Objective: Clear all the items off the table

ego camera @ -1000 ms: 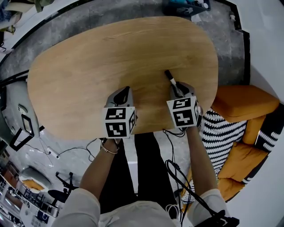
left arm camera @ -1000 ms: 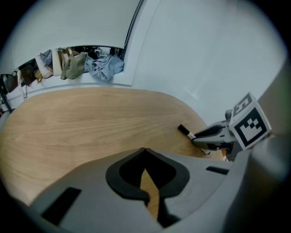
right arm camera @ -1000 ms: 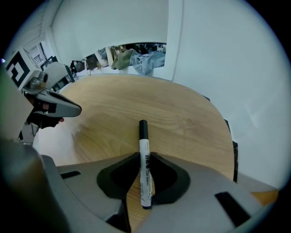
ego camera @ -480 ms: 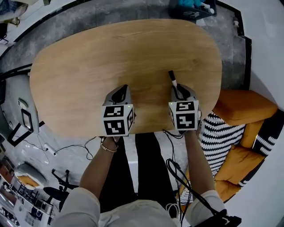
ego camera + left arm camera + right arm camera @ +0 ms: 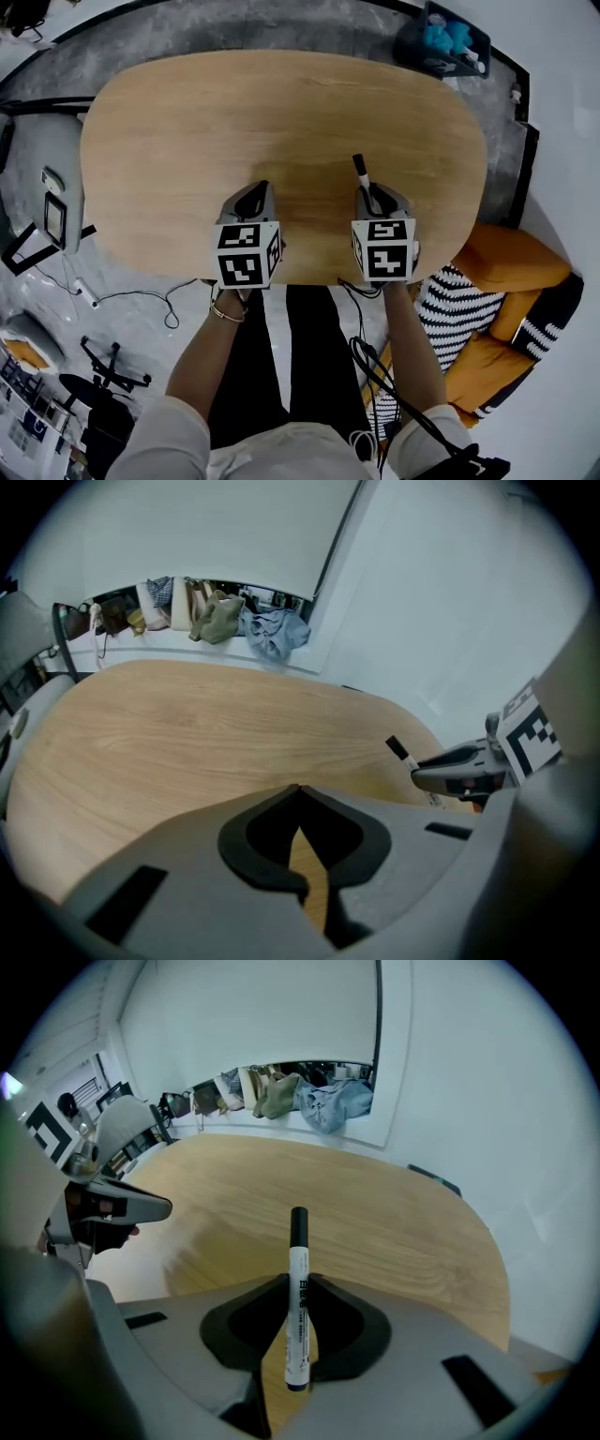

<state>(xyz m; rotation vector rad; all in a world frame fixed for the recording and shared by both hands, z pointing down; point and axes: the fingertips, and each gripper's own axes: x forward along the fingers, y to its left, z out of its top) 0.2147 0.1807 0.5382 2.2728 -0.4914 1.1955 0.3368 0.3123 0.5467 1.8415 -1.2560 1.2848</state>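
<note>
Right gripper (image 5: 298, 1280) pinches 1 marker (image 5: 297, 1239), apparently lifted clear of the worktop (image 5: 281, 112); left gripper (image 5: 298, 788) closed, empty

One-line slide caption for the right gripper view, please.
Right gripper clamps a white marker, its black cap pointing forward over the wooden table.

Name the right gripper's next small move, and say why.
Probably carry the white marker with the black cap off the oval wooden table, perhaps toward the dark bin beyond its far corner: the right gripper clamps it in its jaws, and nothing else shows on the tabletop.
</note>
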